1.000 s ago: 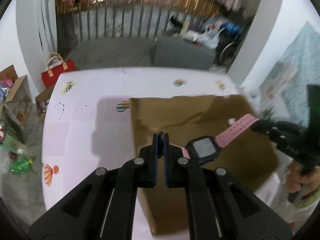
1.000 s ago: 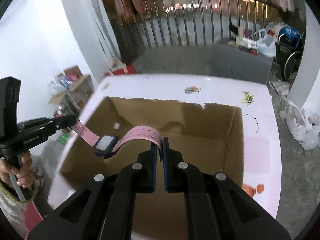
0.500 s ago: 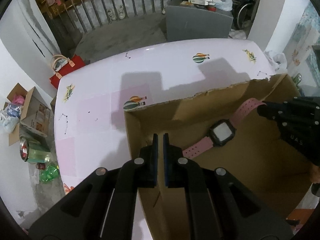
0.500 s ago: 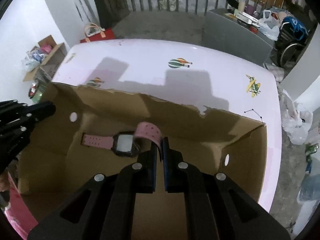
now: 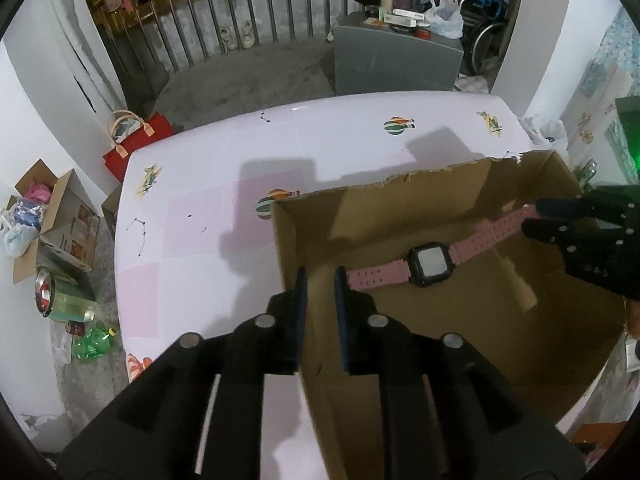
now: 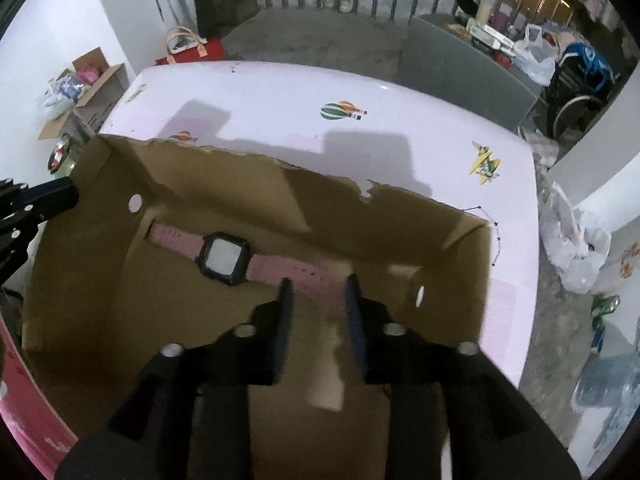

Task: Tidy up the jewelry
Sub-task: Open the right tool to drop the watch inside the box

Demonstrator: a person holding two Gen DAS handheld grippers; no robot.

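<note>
- so the pink watch (image 5: 430,264) is lying flat on the floor of the cardboard box (image 5: 400,188), face up, straps stretched out to both sides; I'd call that piece basically put away
- what's left, as far as I can judge: pull both tools clear of the box; I can't see any other jewelry on the pink table (image 5: 208,216), so whether more stuff needs sorting is anyone's guess
- left gripper (image 5: 320,276) hangs over the box's near-left corner, angled steeply down; its jaws are spreading with a clear gap and nothing between them (one strap end lies just beside its right finger, possibly touching, hard to tell)
- right gripper (image 6: 318,280) is also pitched steeply down over the other side of the box; its jaws are opening too; the strap end shows in the gap below the tips, but the pads aren't pressing on it
- in the right wrist view the left gripper's tips poke in at the box's left wall; in the left wrist view the right one sits at the far strap end, so the two tools flank the watch
</note>
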